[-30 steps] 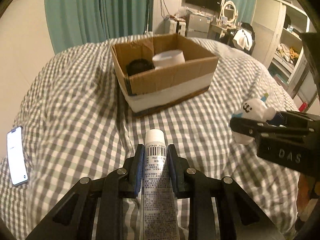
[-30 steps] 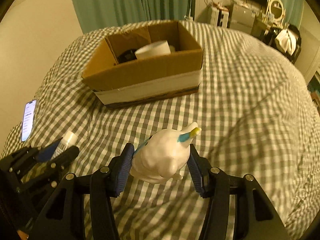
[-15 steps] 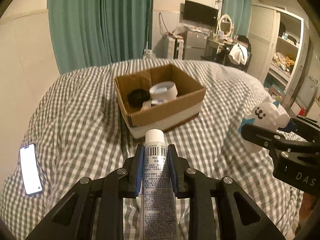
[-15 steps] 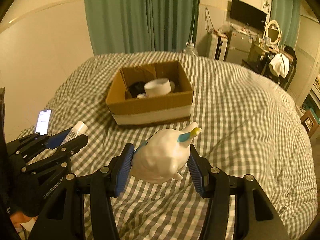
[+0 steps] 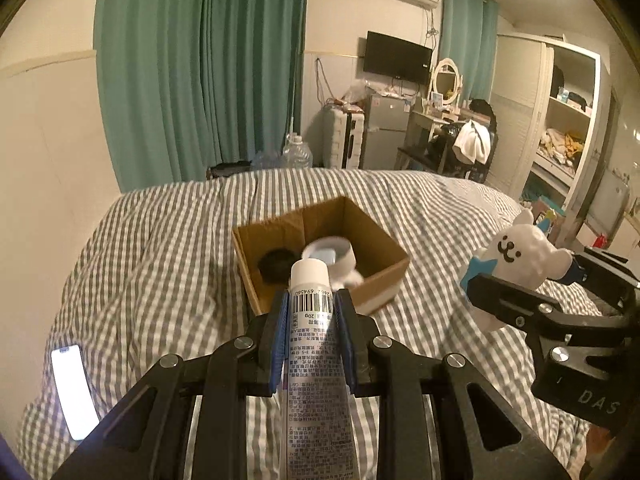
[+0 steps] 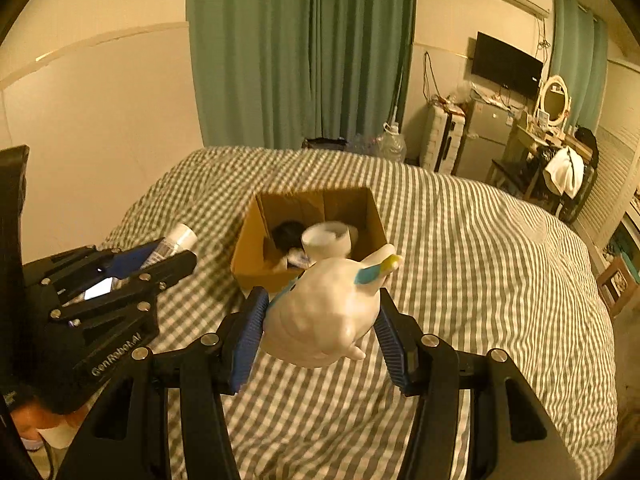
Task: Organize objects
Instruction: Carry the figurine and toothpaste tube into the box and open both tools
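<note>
My left gripper (image 5: 311, 316) is shut on a white tube (image 5: 316, 360) with a barcode and a white cap, held high above the bed. My right gripper (image 6: 320, 324) is shut on a white bear toy (image 6: 324, 312) with a blue and yellow horn; the toy also shows in the left wrist view (image 5: 516, 256). An open cardboard box (image 5: 320, 248) sits on the bed ahead of both grippers, also in the right wrist view (image 6: 308, 236). Inside it lie a white tape roll (image 6: 326, 240) and a black object (image 6: 288, 234).
The box rests on a grey checked bedspread (image 5: 160, 260). A lit phone (image 5: 74, 392) lies on the bed at the left. Teal curtains (image 5: 200, 72), a dresser with a mirror (image 5: 444, 104) and shelves (image 5: 560, 132) stand beyond the bed.
Both grippers have risen and pulled back from the box, each keeping its object. The box now looks smaller and farther, and more of the room shows.
</note>
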The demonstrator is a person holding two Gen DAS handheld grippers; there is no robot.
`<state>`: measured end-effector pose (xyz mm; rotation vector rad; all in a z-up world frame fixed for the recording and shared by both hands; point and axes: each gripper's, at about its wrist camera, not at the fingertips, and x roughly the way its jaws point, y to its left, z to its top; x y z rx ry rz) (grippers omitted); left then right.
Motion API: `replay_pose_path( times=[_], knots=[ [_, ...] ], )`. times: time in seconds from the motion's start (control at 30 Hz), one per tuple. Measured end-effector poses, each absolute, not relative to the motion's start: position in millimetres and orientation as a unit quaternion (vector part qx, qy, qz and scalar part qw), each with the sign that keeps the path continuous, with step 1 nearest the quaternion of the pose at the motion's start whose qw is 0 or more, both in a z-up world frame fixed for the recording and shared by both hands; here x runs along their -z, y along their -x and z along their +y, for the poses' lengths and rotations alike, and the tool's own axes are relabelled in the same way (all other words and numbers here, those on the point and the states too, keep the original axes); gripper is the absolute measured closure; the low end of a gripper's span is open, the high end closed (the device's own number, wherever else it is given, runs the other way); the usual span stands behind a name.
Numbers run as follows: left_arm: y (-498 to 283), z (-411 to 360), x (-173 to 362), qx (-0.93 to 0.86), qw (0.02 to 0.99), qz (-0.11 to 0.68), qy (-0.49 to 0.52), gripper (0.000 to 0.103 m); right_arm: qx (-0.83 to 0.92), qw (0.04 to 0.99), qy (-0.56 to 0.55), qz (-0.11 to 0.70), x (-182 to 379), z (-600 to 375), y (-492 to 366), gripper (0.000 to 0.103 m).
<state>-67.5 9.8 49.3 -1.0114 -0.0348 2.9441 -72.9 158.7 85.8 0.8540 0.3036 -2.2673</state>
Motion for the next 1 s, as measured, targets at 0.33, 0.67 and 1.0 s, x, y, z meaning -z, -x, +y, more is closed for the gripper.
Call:
replay_pose_path(
  times=[0.33,0.67,1.0],
  knots=[
    [149,-11,-55,-0.947,0.002,-0.016,0.321,0.08,0.875,0.354,-0.316,0.099,-109,112,140,0.05],
    [237,-26,-4,-0.935,-0.003,-0.022,0.355,0.08,0.866,0.348,-0.349,0.083,-72,55,235,0.05],
    [299,-32,68,-0.912,0.0,-0.02,0.41,0.08,0.855,0.321,-0.394,0.106,7,7,312,0.05]
  ],
)
